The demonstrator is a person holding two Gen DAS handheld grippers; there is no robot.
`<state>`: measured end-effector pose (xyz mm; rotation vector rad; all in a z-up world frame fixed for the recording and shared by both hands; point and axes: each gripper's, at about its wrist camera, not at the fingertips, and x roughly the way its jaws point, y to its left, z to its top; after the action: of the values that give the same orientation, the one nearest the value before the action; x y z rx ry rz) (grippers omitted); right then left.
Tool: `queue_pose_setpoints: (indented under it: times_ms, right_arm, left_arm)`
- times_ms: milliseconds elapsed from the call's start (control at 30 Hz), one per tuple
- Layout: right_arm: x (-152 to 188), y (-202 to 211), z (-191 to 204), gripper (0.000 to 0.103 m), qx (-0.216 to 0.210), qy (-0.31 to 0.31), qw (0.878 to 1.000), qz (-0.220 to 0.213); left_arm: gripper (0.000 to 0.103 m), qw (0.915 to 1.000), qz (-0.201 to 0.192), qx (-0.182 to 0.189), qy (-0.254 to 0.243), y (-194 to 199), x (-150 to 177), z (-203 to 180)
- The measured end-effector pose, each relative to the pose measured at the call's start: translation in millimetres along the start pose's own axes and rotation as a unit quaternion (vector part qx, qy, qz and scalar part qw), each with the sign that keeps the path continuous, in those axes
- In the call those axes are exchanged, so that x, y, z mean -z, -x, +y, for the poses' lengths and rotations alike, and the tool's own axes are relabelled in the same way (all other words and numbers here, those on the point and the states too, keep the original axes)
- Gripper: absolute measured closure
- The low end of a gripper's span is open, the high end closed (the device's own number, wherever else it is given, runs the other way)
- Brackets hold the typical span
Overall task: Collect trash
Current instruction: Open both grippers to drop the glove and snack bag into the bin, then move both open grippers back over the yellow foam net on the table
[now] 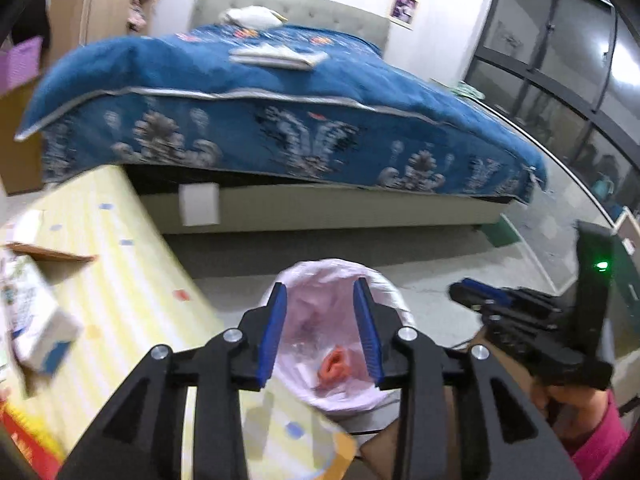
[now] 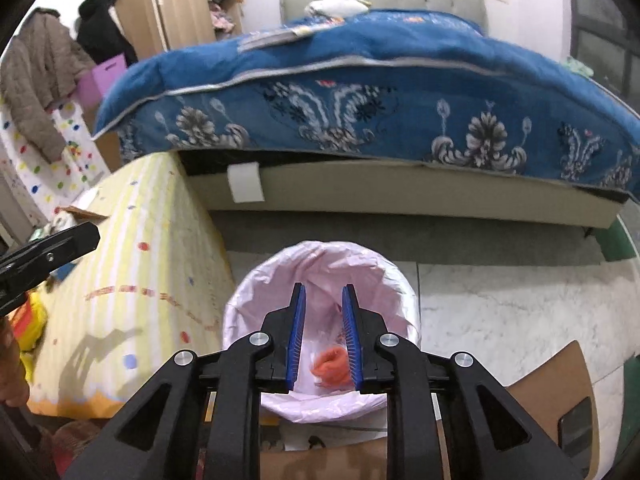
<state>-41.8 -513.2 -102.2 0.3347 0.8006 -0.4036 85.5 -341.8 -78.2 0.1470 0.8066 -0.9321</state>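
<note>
My left tongs (image 1: 320,328) and right tongs (image 2: 322,338) both hang with jaws parted and empty over the round pink-lined trash bin (image 2: 400,280), where a crumpled orange scrap (image 2: 330,362) lies, near the yellow striped table (image 2: 132,280).

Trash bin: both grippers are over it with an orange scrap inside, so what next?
Probably lift both away toward the table for more trash: the left gripper and right gripper are open and empty, and the orange scrap lies inside the lined trash bin.
</note>
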Motion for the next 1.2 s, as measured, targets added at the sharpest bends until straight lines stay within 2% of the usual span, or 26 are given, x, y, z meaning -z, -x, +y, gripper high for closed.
queue_pose_setpoints:
  times_ms: [233, 467, 633, 800, 967, 1100, 1200]
  right_arm:
    - [-1, 39, 46, 0.083, -0.052, 0.031, 0.998, -0.024]
    - [2, 56, 115, 0.083, -0.109, 0.089, 0.99, -0.024]
    - [9, 63, 174, 0.082, -0.149, 0.147, 0.978, -0.017]
    - [17, 68, 225, 0.071, -0.181, 0.196, 0.964, -0.01]
    - [22, 70, 265, 0.056, -0.203, 0.235, 0.951, -0.006]
    - [30, 67, 295, 0.051, -0.218, 0.264, 0.94, 0.001]
    - [36, 60, 316, 0.05, -0.231, 0.282, 0.931, 0.013]
  left_arm:
    - [0.064, 0.9985, -0.017, -0.051, 0.011, 63, 25, 12]
    - [0.052, 0.9936, -0.032, -0.103, 0.032, 127, 52, 40]
    - [0.048, 0.9826, -0.051, -0.163, 0.074, 172, 74, 81]
    - [0.044, 0.9634, -0.056, -0.228, 0.129, 209, 101, 129]
    - [0.044, 0.9464, -0.058, -0.262, 0.18, 235, 131, 168]
    - [0.044, 0.9391, -0.053, -0.279, 0.194, 243, 145, 183]
    - [0.044, 0.9376, -0.037, -0.285, 0.196, 238, 154, 189]
